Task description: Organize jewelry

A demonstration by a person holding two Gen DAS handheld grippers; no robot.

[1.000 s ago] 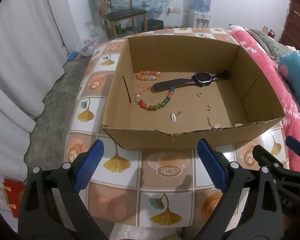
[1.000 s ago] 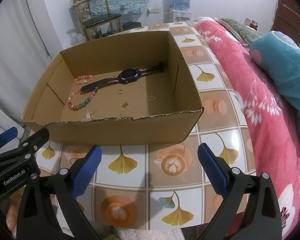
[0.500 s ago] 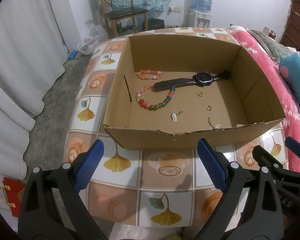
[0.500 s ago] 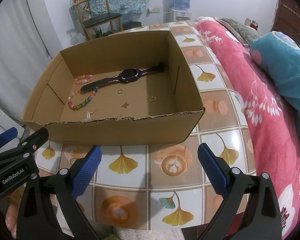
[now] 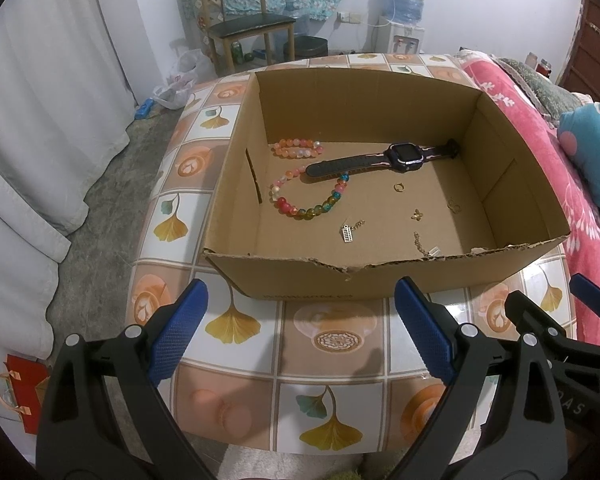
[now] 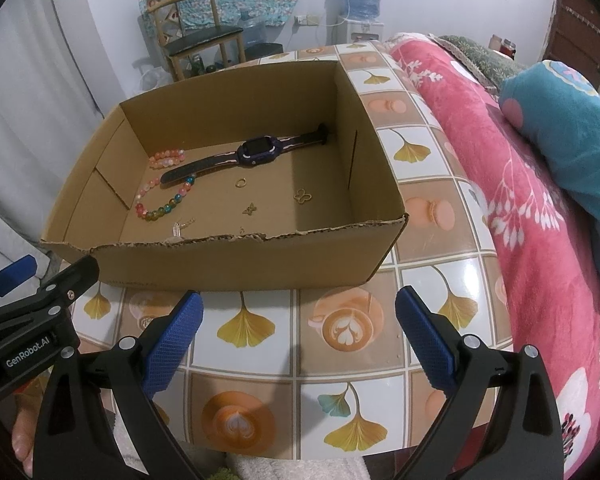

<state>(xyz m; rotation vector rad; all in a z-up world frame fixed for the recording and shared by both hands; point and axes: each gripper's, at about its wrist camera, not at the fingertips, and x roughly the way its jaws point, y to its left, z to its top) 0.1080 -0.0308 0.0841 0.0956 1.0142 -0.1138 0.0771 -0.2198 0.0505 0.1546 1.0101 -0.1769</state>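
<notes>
Fingers (image 5: 180, 336) spread, short of box (image 5: 300, 278)

The box (image 5: 300, 278) is matt brown corrugated cardboard with a torn, ragged front edge. The worktop (image 6: 352, 328) has a glossy tile-patterned cover. Glassy beads form the bracelet (image 5: 312, 206); the watch (image 6: 256, 150) looks plastic. Each tool's pads (image 6: 172, 344) are blue and textured.

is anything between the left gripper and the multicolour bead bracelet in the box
Yes: the torn near wall of the brown cardboard box stands between the open left gripper and the multicoloured bead bracelet on the box floor. The black and purple smartwatch strap also lies across the bracelet's far side. From above, nothing visible covers it.
</notes>
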